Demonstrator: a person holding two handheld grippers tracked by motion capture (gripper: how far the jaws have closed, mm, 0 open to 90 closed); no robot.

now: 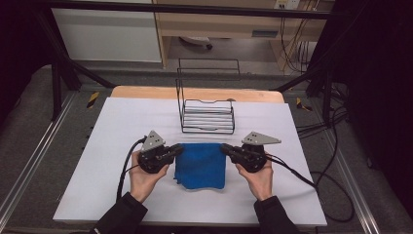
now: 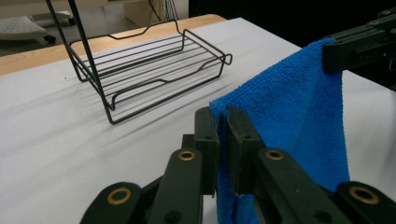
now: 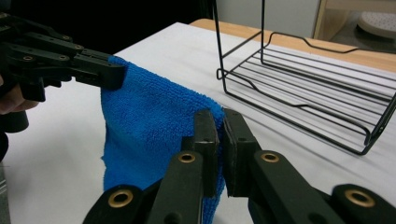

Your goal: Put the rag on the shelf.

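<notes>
A blue microfibre cloth [image 1: 200,165] hangs between my two grippers above the white table [image 1: 117,126], its lower edge drooping toward me. My left gripper [image 1: 179,148] is shut on the cloth's left top corner; in the left gripper view the cloth [image 2: 289,107] is pinched between the jaws of that gripper [image 2: 222,116]. My right gripper [image 1: 225,147] is shut on the right top corner, and in the right gripper view the cloth [image 3: 149,121] runs from its jaws [image 3: 220,119] across to the other gripper [image 3: 100,70].
A black wire rack [image 1: 207,109] with a tall back frame stands just beyond the cloth; it also appears as the rack [image 2: 149,70] and the rack [image 3: 308,88]. Cables [image 1: 302,178] trail off to the right. Bare table surface lies on both sides.
</notes>
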